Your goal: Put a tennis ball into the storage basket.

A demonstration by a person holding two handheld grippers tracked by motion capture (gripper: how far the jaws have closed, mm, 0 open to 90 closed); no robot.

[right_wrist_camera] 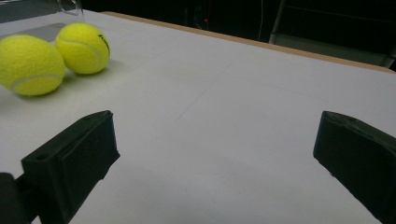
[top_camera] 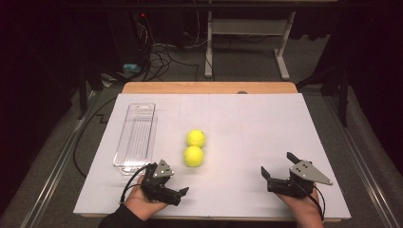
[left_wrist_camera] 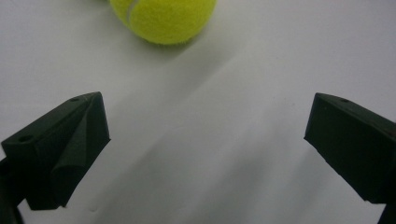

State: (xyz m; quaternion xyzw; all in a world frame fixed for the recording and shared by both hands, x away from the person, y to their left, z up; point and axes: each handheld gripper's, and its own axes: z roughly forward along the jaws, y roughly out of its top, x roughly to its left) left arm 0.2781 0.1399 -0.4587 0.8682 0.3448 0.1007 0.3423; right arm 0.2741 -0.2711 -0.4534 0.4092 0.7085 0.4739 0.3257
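No text can be read anywhere. In the right gripper view, the farther tennis ball, at the upper left of the frame, carries a small black mark on its right side, too blurred to make out as letters or a brand.

You have two yellow tennis balls touching mid-table, just right of a clear empty tray lying lengthwise.

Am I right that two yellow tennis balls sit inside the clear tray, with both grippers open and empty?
Not quite. The two tennis balls lie on the white table beside the clear tray, not inside it, as the high view shows. The left gripper and right gripper are open and empty.
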